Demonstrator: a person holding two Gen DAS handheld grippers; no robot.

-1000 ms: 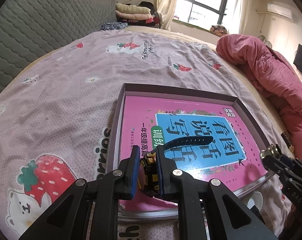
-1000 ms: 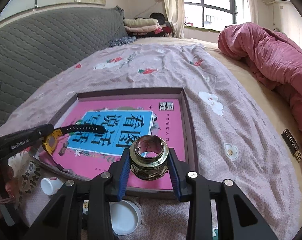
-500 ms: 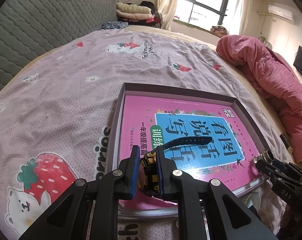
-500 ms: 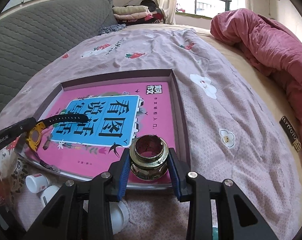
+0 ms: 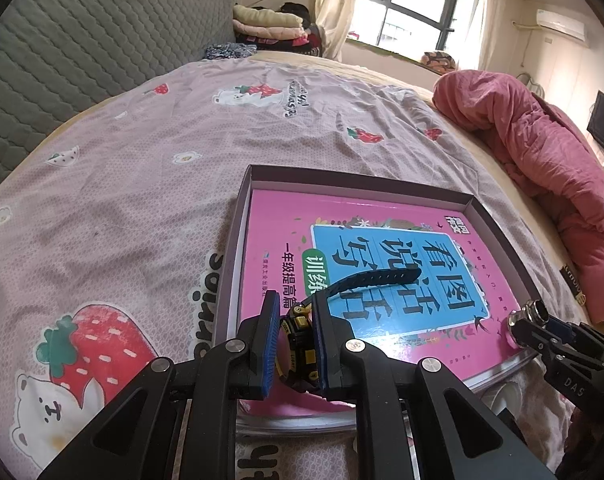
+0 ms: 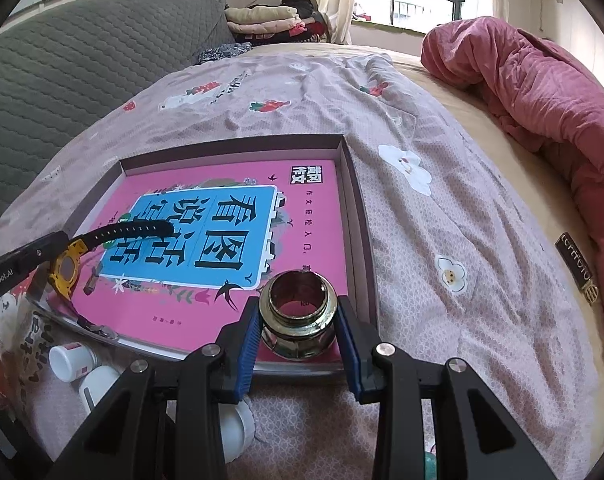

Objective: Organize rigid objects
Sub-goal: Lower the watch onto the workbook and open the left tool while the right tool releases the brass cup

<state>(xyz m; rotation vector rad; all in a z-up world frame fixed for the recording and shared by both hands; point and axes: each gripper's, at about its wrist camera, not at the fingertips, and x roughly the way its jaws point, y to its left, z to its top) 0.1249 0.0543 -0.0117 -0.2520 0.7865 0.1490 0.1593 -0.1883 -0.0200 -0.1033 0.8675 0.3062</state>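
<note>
My left gripper (image 5: 296, 312) is shut on a yellow and black wristwatch (image 5: 302, 340), whose black strap (image 5: 377, 278) sticks out over a pink book (image 5: 381, 248) lying in a shallow purple box (image 5: 341, 178) on the bed. My right gripper (image 6: 298, 312) is shut on a metal threaded ring fitting (image 6: 298, 312), held above the box's near right corner (image 6: 357, 240). The watch (image 6: 66, 270) and the left gripper show at the left of the right wrist view. The fitting (image 5: 531, 316) shows at the right of the left wrist view.
The box lies on a mauve bedsheet (image 5: 142, 184) with strawberry prints. Small white plastic bottles (image 6: 72, 358) and a white lid (image 6: 242, 428) lie by the box's near edge. A pink quilt (image 6: 541, 92) is heaped on the right. A grey padded headboard (image 5: 62, 52) stands at the left.
My right gripper has moved with the fitting towards the box's near right corner. My left gripper has barely moved and keeps hold of the watch.
</note>
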